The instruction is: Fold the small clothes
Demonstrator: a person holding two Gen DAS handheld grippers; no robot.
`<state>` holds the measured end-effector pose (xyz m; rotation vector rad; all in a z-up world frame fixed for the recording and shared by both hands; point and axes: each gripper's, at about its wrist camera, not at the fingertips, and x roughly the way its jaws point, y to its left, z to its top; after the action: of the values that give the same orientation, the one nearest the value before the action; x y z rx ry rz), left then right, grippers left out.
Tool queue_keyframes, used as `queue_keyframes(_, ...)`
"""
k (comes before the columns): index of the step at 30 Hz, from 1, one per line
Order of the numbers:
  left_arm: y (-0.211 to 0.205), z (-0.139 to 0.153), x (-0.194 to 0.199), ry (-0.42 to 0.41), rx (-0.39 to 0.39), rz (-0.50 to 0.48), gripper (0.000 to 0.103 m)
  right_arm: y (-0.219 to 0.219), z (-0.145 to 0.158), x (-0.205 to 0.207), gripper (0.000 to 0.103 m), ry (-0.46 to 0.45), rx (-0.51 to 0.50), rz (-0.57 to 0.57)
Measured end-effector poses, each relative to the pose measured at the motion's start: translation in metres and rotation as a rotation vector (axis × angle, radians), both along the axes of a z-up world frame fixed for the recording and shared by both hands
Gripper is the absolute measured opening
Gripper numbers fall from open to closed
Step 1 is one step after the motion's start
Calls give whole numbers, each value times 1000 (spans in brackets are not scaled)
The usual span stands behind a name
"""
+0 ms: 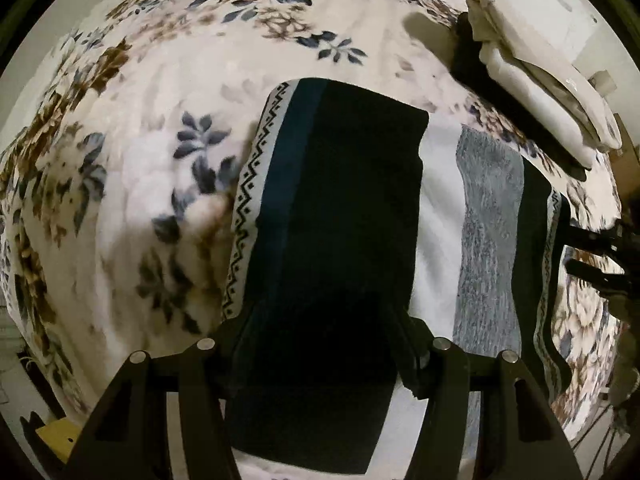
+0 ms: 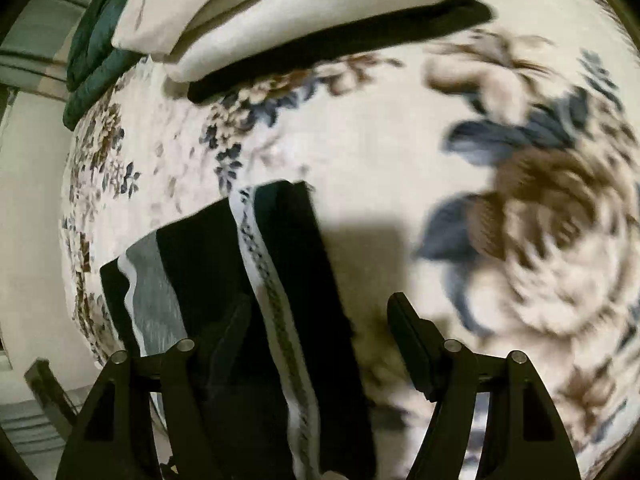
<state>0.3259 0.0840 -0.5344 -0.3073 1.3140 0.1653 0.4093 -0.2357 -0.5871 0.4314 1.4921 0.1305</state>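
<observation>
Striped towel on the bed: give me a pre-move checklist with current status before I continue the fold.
1. Left tool gripping the black, white and grey striped towel: cannot tell, cloth fills the gap.
2. Right tool open: ok, fingers apart.
3. Towel edge between the right tool's fingers: ok.
4. Folded layer lying flat: ok.
5. Stack of folded cream cloths apart from towel: ok.
6. Floral blanket flat under towel: ok.
</observation>
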Motion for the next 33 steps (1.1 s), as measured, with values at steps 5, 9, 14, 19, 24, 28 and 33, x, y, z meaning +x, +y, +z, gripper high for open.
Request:
queue_keyframes(5,1,1,6,-8,8,0,56,26,-30,22,73,33,-6,48)
queue_keyframes(9,2,1,7,-7,7,-6,56,28,-41,28,73,57,21,35)
queue_keyframes(14,1,1,8,-8,4,-7,56,26,-29,27,12,-2,-17,24)
queue_keyframes(19,9,9,4,-8,-45,8,56,20,14,24,6,-135,-122,-15)
queue_keyframes(24,28,15,-6,-8,-59,25,56,6,13,40,6,-112,-106,-54)
queue_keyframes(28,50,15,-23,-17,-127,74,57,-4,9,25,34,-15,-56,-1)
queue_keyframes(33,67,-3,-41,7,-226,151,57,-37,-14,-47,68,154,79,-66)
